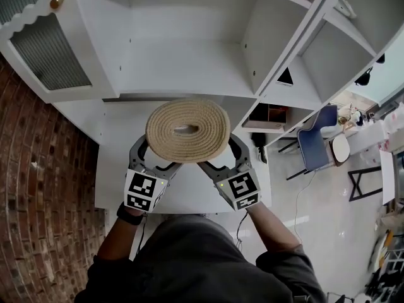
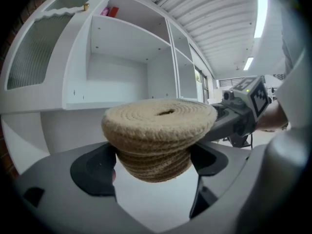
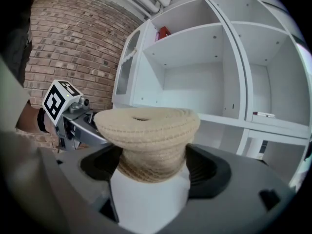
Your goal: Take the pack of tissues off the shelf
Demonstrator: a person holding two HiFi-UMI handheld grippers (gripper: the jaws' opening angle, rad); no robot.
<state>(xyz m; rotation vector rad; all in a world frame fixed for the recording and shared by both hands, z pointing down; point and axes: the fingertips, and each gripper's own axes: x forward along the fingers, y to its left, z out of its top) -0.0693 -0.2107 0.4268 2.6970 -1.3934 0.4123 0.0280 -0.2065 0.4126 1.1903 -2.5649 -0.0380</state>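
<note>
Before white shelf [image 1: 183, 68], coiled rope basket [image 1: 187, 131]

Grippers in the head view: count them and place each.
2. The left gripper clamps the round beige woven-rope piece from lower left; the right gripper clamps it from lower right. None seems hidden.

One coiled rope basket [image 1: 188, 130]; two grippers, the left gripper [image 1: 156, 156] and right gripper [image 1: 219, 155]; one white shelf unit [image 1: 189, 68]; one blue chair [image 1: 314, 145].
</note>
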